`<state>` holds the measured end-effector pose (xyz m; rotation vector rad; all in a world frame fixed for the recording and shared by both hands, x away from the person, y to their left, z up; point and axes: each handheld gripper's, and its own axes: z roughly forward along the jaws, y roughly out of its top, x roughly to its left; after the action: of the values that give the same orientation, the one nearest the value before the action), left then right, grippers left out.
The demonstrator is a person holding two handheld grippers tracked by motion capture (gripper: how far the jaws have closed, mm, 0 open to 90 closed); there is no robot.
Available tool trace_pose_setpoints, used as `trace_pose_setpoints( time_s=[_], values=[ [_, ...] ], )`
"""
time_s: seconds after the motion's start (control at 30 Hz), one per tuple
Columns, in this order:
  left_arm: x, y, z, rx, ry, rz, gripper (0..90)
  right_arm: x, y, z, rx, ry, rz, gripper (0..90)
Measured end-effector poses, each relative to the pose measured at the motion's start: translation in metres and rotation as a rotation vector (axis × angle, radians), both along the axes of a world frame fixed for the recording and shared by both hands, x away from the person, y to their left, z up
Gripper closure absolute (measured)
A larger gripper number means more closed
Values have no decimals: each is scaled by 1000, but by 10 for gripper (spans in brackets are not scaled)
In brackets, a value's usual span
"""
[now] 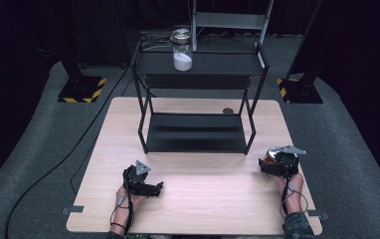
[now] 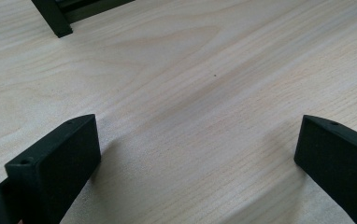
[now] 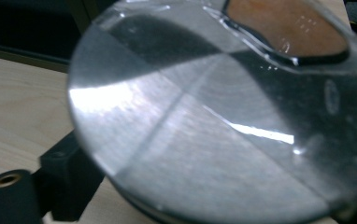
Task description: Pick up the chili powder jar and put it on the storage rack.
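Metal fills most of the right gripper view: a round brushed-steel lid [image 3: 223, 135] sits right in front of the camera, between the jaws, its face streaked with bright reflections and a reddish-brown patch mirrored near its top edge. One black jaw shows beneath the lid's left rim; the other side is covered by the lid, so the pinch itself is hard to read there, though the lid's edge lies against the visible jaw. The high view gives the setting instead: the right gripper [image 1: 276, 162] hovers near the right edge of the wooden surface [image 1: 198, 204], with the same shiny lid [image 1: 271, 155] caught at its tip, the jaws half drawn in around it.

The left gripper [image 1: 154, 188] rests low on the surface, toward the near left, well apart from the right one. Its own view shows what the high view cannot: two black jaws spread wide with bare wood grain between them, and a black foot of the rack [image 2: 55, 21] in the upper left corner.

From above, the black two-tier rack [image 1: 198, 99] stands at the far middle of the surface. On its upper shelf sits a glass jar [image 1: 182, 50] holding white powder.
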<state>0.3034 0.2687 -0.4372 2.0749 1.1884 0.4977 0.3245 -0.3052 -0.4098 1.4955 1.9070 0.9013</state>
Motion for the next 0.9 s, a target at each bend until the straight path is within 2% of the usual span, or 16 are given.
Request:
trace_pose_setpoints(
  time_s=[0.07,0.17,0.23,0.37,0.57,0.73,0.9],
  values=[
    [0,0,0,0,0,0,0,-2,-1,-2,10,-10,-13,236],
    [0,0,0,0,0,0,0,-2,-4,-1,26,-1,1,303],
    [0,0,0,0,0,0,0,-3,-1,0,12,-5,2,307],
    [0,0,0,0,0,0,0,-7,1,-4,19,-25,-14,310],
    [0,0,0,0,0,0,0,-8,0,-3,16,-20,-10,311],
    [0,0,0,0,0,0,0,-7,-3,2,21,0,5,311],
    [0,0,0,0,0,0,0,-3,-3,16,6,32,42,311]
  ],
)
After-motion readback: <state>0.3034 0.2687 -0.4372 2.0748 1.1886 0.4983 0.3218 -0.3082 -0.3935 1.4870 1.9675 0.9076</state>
